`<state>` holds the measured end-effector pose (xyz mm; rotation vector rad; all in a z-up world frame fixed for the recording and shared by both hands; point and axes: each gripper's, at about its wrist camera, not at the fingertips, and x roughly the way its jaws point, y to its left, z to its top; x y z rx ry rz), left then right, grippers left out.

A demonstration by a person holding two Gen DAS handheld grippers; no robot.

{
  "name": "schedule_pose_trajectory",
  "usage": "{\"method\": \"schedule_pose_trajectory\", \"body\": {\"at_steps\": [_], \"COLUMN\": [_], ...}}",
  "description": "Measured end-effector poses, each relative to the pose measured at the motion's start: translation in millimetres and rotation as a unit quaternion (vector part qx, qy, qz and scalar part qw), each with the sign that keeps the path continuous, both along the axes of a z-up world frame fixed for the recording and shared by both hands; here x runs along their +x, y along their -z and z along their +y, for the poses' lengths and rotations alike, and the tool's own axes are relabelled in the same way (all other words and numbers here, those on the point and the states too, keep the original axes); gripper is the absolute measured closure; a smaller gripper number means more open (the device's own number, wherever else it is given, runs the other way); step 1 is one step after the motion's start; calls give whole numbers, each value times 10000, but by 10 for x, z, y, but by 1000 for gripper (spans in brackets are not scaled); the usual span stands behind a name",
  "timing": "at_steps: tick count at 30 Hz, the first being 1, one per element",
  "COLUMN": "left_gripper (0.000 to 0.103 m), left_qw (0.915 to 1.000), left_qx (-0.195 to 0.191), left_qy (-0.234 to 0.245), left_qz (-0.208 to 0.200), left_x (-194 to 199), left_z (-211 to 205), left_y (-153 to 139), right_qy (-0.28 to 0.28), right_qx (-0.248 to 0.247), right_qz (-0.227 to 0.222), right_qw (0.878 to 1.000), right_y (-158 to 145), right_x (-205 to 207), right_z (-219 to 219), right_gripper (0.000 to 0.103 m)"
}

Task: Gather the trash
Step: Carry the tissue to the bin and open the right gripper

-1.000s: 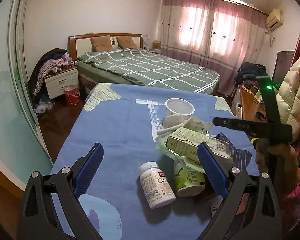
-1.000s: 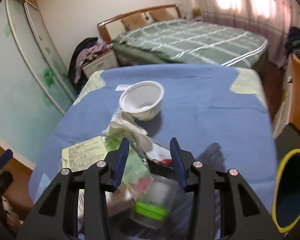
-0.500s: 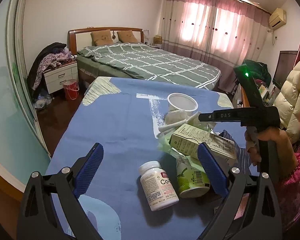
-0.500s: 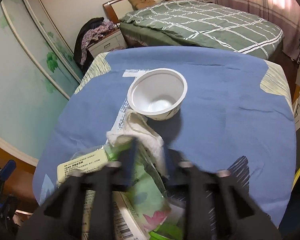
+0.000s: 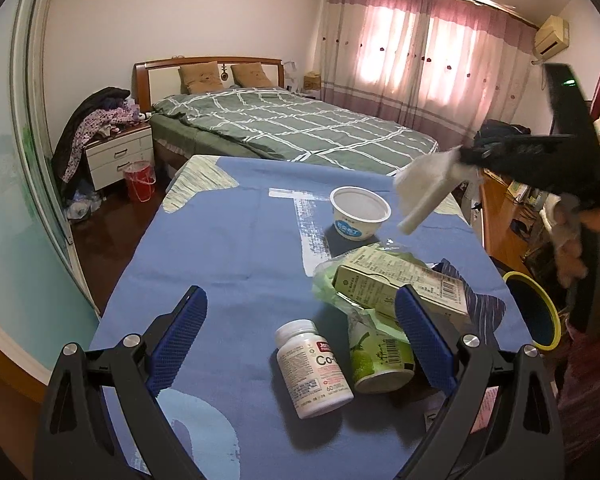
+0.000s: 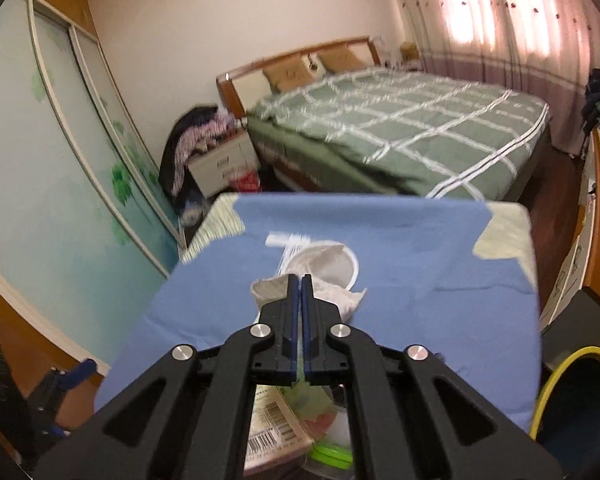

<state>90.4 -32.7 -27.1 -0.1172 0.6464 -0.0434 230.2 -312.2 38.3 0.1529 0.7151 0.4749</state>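
Left wrist view is showing your left claw (image 5: 300, 344) hanging over the near end of the worktop (image 5: 228, 264), its blue fingers (image 5: 178, 336) spread wide apart and gripping nothing. Between them a white pill bottle (image 5: 314, 368) is lying on its side, and a green cup (image 5: 380, 356) is lying just beside it, touching the right finger's edge in the picture. A green and white carton (image 5: 396, 286) is resting on a crumpled green bag (image 5: 328, 284) behind them, and a white tub (image 5: 360, 212) is standing upright farther back on the blue cloth. Your right claw (image 5: 466, 156) is showing at the right edge, raised above the worktop and clenching a crumpled white tissue (image 5: 426, 184), which is hanging in the air above and beside the tub, clear of the cloth. A yellow-rimmed bin (image 5: 540, 316) is sitting off the worktop's right side, below your right hand (image 5: 572, 240). From the right wrist view, the right claw (image 6: 301, 280) is pinching the tissue (image 6: 340, 300) with its two fingers pressed nearly together; the tissue is bunching out on both sides of the tips, with the tub (image 6: 340, 264) behind it. The bin (image 6: 576, 392) is showing at the lower right.
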Motion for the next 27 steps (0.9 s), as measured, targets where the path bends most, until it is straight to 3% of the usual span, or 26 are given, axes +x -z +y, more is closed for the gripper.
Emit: {"method": "schedule_pose_trajectory", "body": {"at_steps": [6,13,21,27], "left_gripper": [10,10,10,10], "left_qw": [9999,9995,9991,9986], "left_qx": [-8,37,128,212], "left_qy": [121,290,376,452], "left_qz": [0,94,141,172], "left_x": [1,21,48,47], "left_z": [-81,-270,-401,-518], "left_y": [14,71,88,99], "right_qy": [547,1556,2772,3368], "right_qx": [109,159,168,75], "right_qz": [-232,-81,277,552], "right_qw": [9982,9877,9603,9399], "right_y": [-113,176,682,1021], "right_x": [-267,-529,-720,-738], "right_z": [-580,-1447,-2383,-2810], "right_gripper": [101,101,101,101]}}
